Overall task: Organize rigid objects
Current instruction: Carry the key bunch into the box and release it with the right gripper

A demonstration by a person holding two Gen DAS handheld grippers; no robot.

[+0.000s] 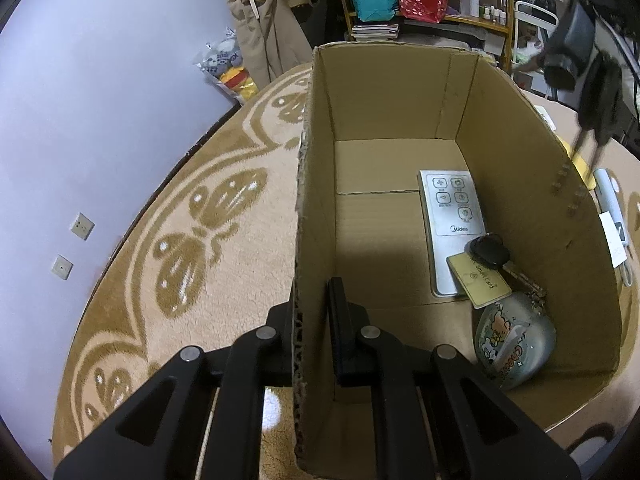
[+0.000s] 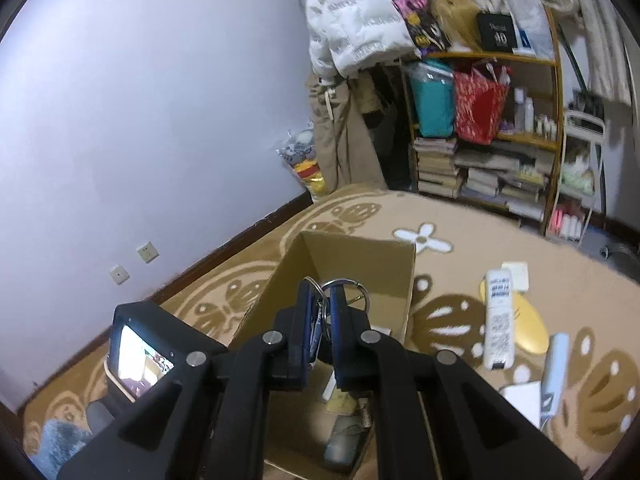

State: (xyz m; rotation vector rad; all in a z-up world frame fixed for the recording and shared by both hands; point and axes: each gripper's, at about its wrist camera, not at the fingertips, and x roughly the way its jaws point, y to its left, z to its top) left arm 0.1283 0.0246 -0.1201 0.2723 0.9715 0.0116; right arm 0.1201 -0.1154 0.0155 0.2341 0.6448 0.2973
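Note:
An open cardboard box (image 1: 400,92) stands on the rug. My left gripper (image 1: 308,300) is shut on its left wall, one finger inside and one outside. In the box lie a silver Midea remote (image 1: 452,224), a black car key (image 1: 489,254), a gold smart card (image 1: 478,280) and a clear round charm (image 1: 516,340). My right gripper (image 2: 320,300) hovers over the box (image 2: 352,252), shut on a bunch of metal key rings (image 2: 344,286) pinched between its blue pads. In the left wrist view that gripper (image 1: 600,92) shows blurred above the box's right wall.
On the patterned rug (image 2: 440,320) right of the box lie a white remote (image 2: 498,316), a yellow oval thing (image 2: 530,330), a pale blue device (image 2: 554,376) and a white card (image 2: 522,400). Cluttered shelves (image 2: 484,128) and hanging clothes stand at the back, a wall to the left.

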